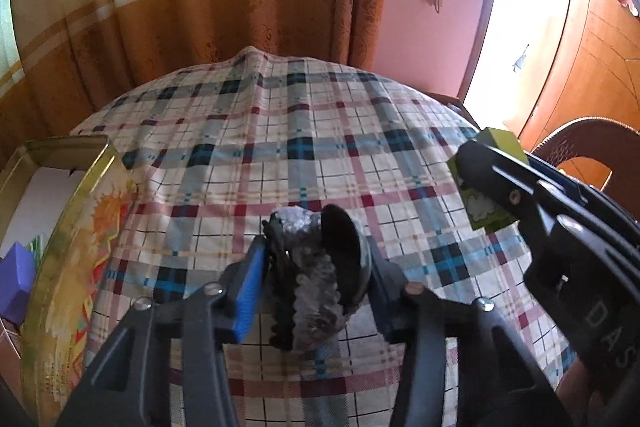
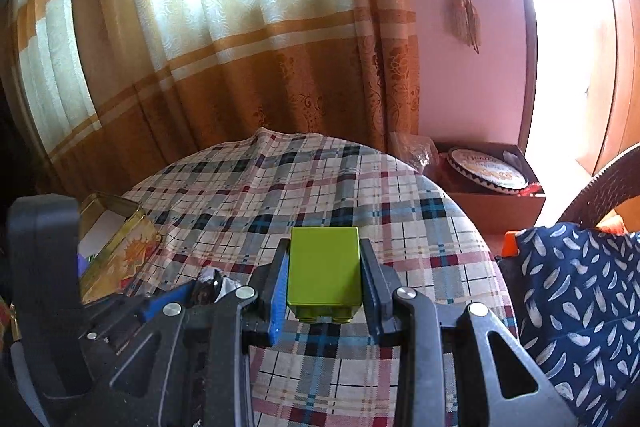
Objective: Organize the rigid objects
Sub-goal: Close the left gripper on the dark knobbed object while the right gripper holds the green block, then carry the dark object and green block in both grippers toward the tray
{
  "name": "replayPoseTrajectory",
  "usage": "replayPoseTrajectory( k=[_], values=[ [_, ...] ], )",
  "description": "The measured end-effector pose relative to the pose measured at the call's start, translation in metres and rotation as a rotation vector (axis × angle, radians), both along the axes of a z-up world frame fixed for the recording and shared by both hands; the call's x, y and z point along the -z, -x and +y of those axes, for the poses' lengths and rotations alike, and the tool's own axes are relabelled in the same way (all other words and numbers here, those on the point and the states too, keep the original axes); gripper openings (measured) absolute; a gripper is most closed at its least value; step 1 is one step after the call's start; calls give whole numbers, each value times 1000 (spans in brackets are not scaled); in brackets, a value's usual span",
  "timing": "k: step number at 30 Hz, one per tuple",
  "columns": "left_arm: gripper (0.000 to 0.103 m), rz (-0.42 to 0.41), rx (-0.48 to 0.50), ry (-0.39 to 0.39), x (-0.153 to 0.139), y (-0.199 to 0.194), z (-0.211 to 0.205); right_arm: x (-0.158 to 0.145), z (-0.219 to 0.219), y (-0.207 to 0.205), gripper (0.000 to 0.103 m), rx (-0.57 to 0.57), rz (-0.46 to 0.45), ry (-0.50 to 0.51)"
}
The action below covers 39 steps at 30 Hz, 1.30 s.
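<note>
Your left gripper (image 1: pixel 316 267) pinches a grey-black toy (image 1: pixel 312 279), long axis away from you, above the checked tablecloth (image 1: pixel 280 131); gold tin (image 1: pixel 76 227) at its left edge. Right gripper (image 2: pixel 325 279) clamps green block (image 2: pixel 323 267), farther from tin.

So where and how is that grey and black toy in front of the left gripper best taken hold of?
Grip the toy across its narrow width, one pad on each long flank, coming from above along its length. It lies lengthwise on the tablecloth, so its flanks face the left gripper jaws, which already bracket it.
</note>
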<state>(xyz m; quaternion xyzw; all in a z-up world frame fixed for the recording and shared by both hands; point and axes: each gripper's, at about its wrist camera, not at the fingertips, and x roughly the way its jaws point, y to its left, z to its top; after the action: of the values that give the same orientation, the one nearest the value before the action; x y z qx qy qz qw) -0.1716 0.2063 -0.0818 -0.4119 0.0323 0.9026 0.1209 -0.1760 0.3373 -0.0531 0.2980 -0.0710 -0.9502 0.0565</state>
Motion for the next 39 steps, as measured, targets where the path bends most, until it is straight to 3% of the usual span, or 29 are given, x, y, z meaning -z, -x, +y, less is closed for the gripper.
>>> replayPoseTrajectory(
  k=[18, 25, 39],
  values=[
    [44, 120, -122, -28, -21, -41, -64, -12, -23, -17, 34, -66, 96, -1],
    [44, 189, -143, -27, -34, -58, -79, -15, -51, -31, 34, -125, 141, -49],
    [44, 271, -188, -18, -42, -77, -96, -14, -63, -41, 34, -164, 163, -19]
  ],
)
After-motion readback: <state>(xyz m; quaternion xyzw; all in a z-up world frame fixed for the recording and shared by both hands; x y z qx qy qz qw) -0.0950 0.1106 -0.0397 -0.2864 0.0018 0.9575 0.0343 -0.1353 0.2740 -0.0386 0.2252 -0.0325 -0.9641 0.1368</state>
